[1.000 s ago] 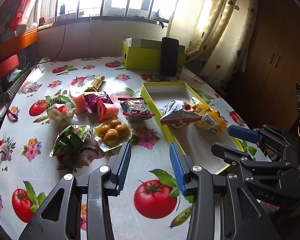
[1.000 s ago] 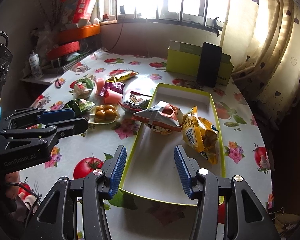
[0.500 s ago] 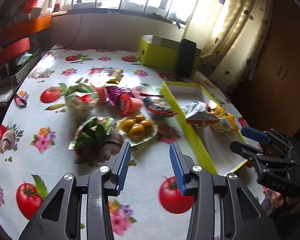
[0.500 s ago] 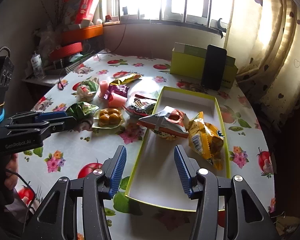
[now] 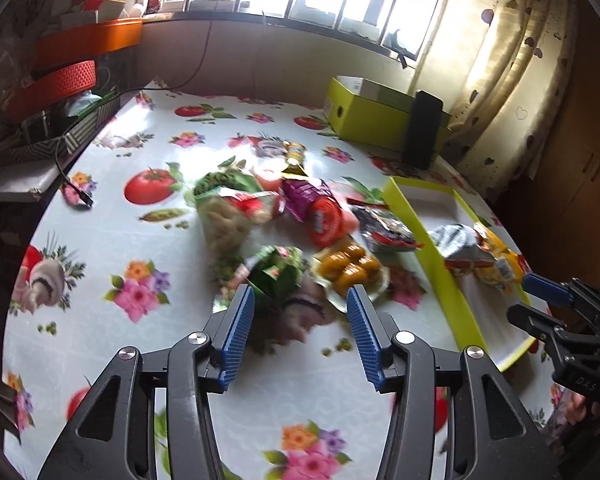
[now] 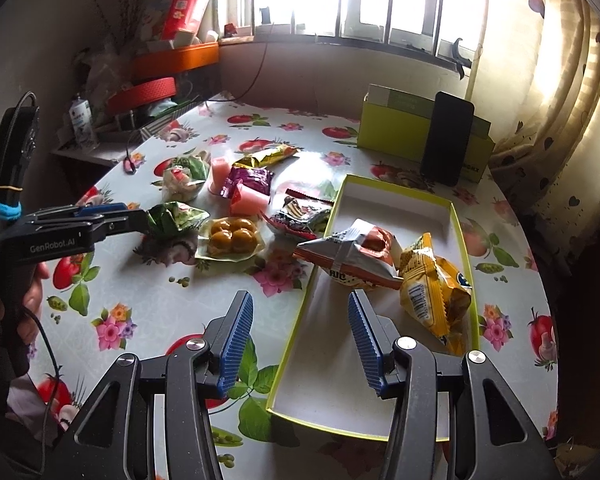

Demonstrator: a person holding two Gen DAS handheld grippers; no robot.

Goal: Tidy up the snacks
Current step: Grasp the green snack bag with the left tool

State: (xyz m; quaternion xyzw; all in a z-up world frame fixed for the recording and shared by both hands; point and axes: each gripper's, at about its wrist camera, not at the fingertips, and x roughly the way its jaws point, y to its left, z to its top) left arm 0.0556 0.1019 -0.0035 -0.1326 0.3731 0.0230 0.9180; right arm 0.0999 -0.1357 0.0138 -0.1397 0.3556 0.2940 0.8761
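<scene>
Loose snacks lie mid-table: a green packet [image 5: 278, 274] [image 6: 176, 218], a clear pack of yellow round cakes [image 5: 350, 268] [image 6: 232, 238], a dark wrapper [image 6: 300, 216], a pink cup [image 6: 252, 200] and a purple packet [image 6: 250, 178]. My left gripper [image 5: 300, 332] [image 6: 140, 216] hovers at the green packet with its jaws opening; the packet's near edge sits at the fingertips and no pad presses on it. The lime-rimmed tray [image 6: 456, 220] [image 5: 440, 276] holds a silver-orange bag [image 6: 352, 256] and a yellow bag [image 6: 432, 288]. Above the tray's near left rim, my right gripper [image 6: 300, 340] [image 5: 548, 300] stands open with nothing in it.
A lime box [image 6: 396, 132] with a black phone [image 6: 446, 140] leaning on it stands at the back. A cluttered shelf with orange trays [image 6: 172, 60] borders the table's left side, and a cable end [image 5: 76, 196] lies there. A curtain [image 6: 560, 100] hangs on the right.
My left gripper has swung left from beside the tray to the green packet, and its jaws have spread wider. The right gripper has stayed where it was.
</scene>
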